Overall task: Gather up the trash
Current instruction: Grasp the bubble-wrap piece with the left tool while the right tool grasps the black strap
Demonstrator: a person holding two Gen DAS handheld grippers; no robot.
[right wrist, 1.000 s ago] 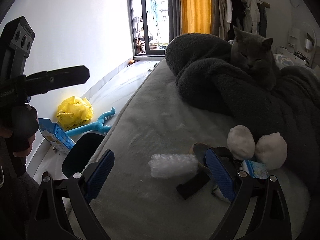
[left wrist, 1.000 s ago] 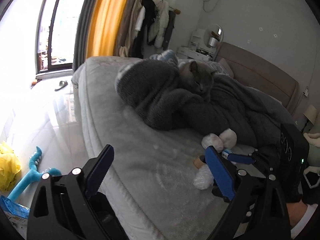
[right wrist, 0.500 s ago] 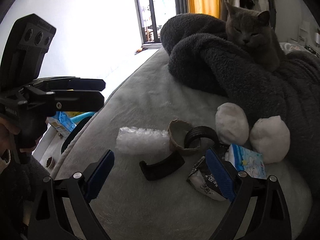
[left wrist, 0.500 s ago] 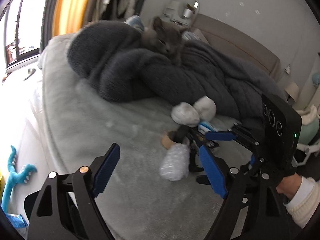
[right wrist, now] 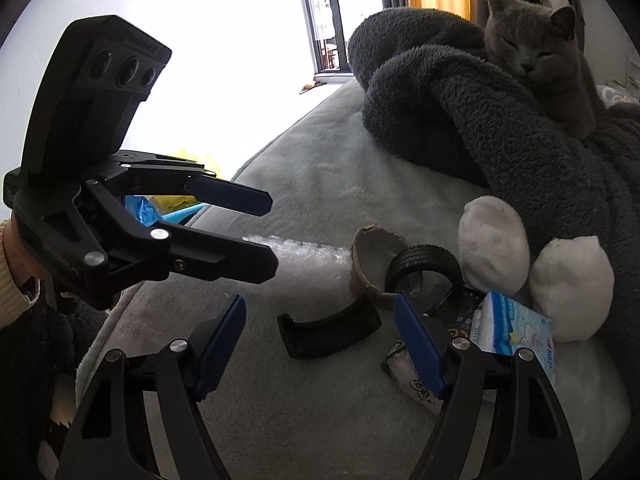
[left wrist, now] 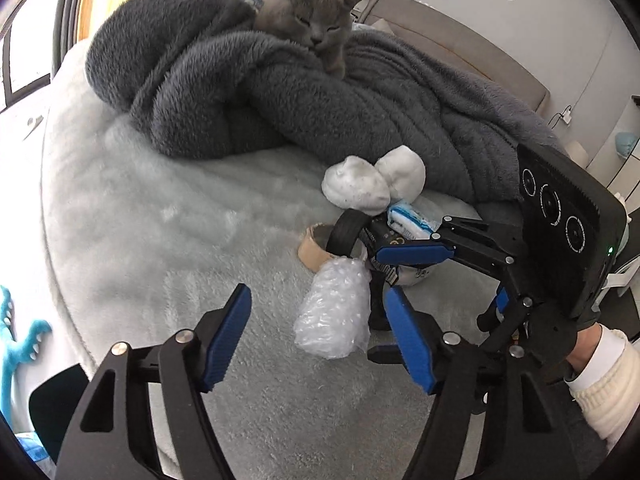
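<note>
Bed [left wrist: 160,240]: pale grey plush cover, carrying all items below.

Bubble wrap roll [left wrist: 334,312]: clear, lying on the bed near the left tongs [left wrist: 320,334], just ahead of their spread, released blue pads; not touched.

Cardboard ring [right wrist: 374,258]: brown, beside the far end of the bubble wrap.

Black tyre ring [right wrist: 426,266]: leaning against the cardboard ring.

Curved black plastic piece [right wrist: 328,330]: on the bed between the pads of the right tongs [right wrist: 320,340], which are released and hold nothing.

Crumpled printed wrapper [right wrist: 412,380]: partly behind the right pad of the right tongs.

Blue-and-white tissue pack [right wrist: 516,332]: right of the tyre ring, touching the wrapper.

Two white sock balls [left wrist: 372,186]: side by side, against the dark grey blanket [left wrist: 248,92].

Grey cat [left wrist: 316,24]: eyes closed, resting on the blanket, far side.
</note>
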